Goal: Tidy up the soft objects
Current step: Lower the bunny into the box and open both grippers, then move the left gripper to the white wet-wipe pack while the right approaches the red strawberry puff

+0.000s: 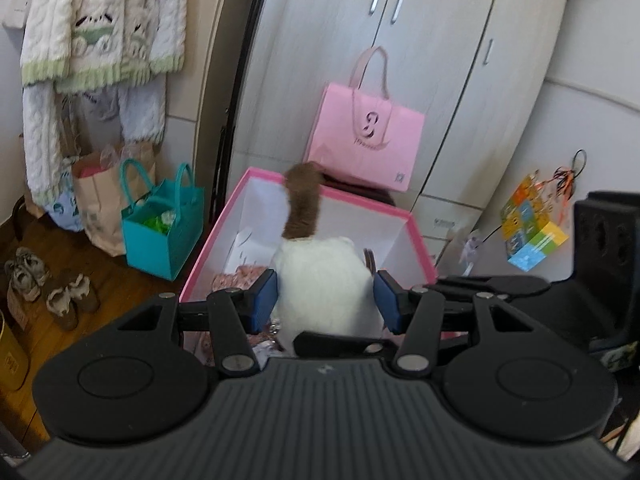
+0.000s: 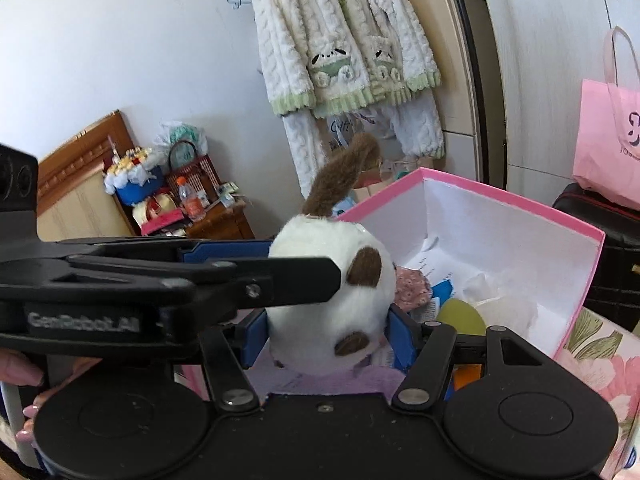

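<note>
Plush toy [image 1: 324,280], white with brown patches and a long brown ear or tail [image 1: 303,204] sticking up, sits between the blue pads of both grippers at once, held above the near edge of the pink-rimmed box [image 1: 416,236]. The left gripper [image 1: 326,300] has its jaws pressed against the toy's two flanks, pinching the white fur. In the right wrist view the right gripper [image 2: 326,334] clamps the same toy low on its body, one blue pad on either side, while the left gripper reaches in from the left and crosses in front of the toy's upper half.

The box stands open, white inside, and holds a floral pink cloth [image 2: 412,284], some white paper and a yellow-green round thing [image 2: 460,316]; what else lies under them cannot be made out. A pink tote bag [image 1: 366,136] stands behind the box against the pale wardrobe [image 1: 436,60]. Left of the box on the wooden floor [image 1: 92,276] are a teal bag [image 1: 160,232], a brown paper bag [image 1: 96,196] and a pair of worn shoes [image 1: 48,284]. A fluffy white and green cardigan [image 2: 340,40] hangs on the wall above them. A coloured cube-shaped box [image 1: 532,232] lies to the right.
</note>
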`<state>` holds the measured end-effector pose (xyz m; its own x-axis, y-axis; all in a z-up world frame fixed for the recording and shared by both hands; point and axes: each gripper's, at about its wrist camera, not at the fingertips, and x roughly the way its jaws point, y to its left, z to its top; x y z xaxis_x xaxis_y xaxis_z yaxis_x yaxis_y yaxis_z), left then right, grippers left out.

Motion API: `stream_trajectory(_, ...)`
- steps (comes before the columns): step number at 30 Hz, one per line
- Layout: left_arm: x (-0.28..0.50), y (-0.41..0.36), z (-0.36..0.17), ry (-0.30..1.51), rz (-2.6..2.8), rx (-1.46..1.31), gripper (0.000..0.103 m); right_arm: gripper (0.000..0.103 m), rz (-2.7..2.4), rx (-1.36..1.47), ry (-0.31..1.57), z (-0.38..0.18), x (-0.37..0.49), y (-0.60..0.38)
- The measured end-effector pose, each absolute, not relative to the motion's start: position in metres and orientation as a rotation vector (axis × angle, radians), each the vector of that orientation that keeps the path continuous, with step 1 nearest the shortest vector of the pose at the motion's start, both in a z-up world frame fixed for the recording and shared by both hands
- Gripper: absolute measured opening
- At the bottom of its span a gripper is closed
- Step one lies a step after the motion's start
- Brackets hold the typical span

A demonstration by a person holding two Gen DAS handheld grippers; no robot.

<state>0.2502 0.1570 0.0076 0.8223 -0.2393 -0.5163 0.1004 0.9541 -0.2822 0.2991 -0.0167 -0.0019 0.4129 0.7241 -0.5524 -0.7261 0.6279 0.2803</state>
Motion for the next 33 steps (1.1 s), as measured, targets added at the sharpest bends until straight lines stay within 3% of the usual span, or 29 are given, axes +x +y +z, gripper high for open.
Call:
stream_trajectory(9,0.237,0.155,0.009,0.527,-0.116,-0.183,0.052,0.069,0.88,0.01,0.652,-0.003,0.289,-0.034)
stream_trajectory(33,0.094,0.125,0.068,0.475,-0.319,-0.02,0.061,0.072,0.806,-0.122,0.492,0.058,0.135,-0.143)
